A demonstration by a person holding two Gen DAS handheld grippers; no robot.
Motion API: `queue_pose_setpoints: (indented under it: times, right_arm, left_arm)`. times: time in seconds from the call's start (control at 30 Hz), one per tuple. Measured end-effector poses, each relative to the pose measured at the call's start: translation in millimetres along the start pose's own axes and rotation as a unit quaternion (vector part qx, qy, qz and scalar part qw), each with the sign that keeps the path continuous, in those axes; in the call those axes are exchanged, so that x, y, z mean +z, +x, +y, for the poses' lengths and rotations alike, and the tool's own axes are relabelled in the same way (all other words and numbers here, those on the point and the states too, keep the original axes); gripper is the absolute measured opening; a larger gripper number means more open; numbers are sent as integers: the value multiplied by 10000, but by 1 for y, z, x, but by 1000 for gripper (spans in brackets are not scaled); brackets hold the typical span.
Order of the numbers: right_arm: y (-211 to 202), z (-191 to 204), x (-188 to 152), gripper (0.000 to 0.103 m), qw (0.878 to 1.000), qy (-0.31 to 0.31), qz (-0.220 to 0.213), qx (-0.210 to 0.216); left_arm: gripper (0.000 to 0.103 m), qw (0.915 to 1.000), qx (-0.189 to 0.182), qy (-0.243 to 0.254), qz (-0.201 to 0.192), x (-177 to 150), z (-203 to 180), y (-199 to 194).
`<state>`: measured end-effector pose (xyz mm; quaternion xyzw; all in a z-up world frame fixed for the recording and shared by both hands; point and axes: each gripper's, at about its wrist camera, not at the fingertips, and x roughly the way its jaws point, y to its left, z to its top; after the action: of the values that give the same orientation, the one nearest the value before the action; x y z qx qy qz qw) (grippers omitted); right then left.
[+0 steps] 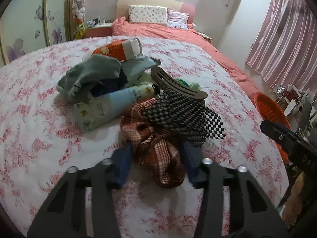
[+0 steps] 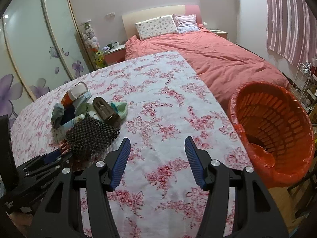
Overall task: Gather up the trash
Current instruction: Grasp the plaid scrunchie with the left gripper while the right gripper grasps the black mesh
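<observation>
My left tongs (image 1: 156, 164) sit low on the floral-covered desk (image 1: 39, 138), their blue pads (image 1: 121, 164) on either side of a rust-and-cream plaid cloth (image 1: 158, 154). The pads look close against the cloth, but I cannot tell whether they truly pinch it or only flank it. At twelve o'clock from the tongs lies the rest of the pile: a black mesh mat (image 1: 182, 111) draped over the far end of the plaid cloth, a dark brown hair clip (image 1: 178, 85) resting on top of the mat, and at eleven o'clock a pale blue flowered tube (image 1: 111, 107) lying on its side. Beyond that sits a grey-green cloth (image 1: 89, 77) and, farther at twelve, an orange packet (image 1: 107, 49) with a white cup (image 1: 132, 47) leaning on it.

My right tongs (image 2: 157, 158) hover over bare tablecloth, spread wide and holding nothing. From them the pile lies at ten o'clock, and my left tongs appear at nine, beside the mesh mat. At two o'clock, past the desk's edge, stands the orange basket (image 2: 277, 123) lined with a red bag (image 2: 263, 158), tilted so its mouth faces me. Behind the desk, at twelve, stretches the bed (image 2: 218, 59) under a salmon quilt, with two pillows (image 2: 156, 27) against the headboard.
</observation>
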<state>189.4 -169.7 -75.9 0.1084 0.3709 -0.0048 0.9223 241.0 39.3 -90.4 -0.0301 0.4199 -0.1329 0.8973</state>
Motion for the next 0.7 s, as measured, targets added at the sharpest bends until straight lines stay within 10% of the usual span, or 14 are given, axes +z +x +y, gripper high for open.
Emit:
queue_pose_setpoints:
  times: [0.7]
  right_arm:
    - [42,91,-3,57,9945,-602,541,666]
  left_arm:
    - [21,9929,788,-540,-702,-4,83,-73]
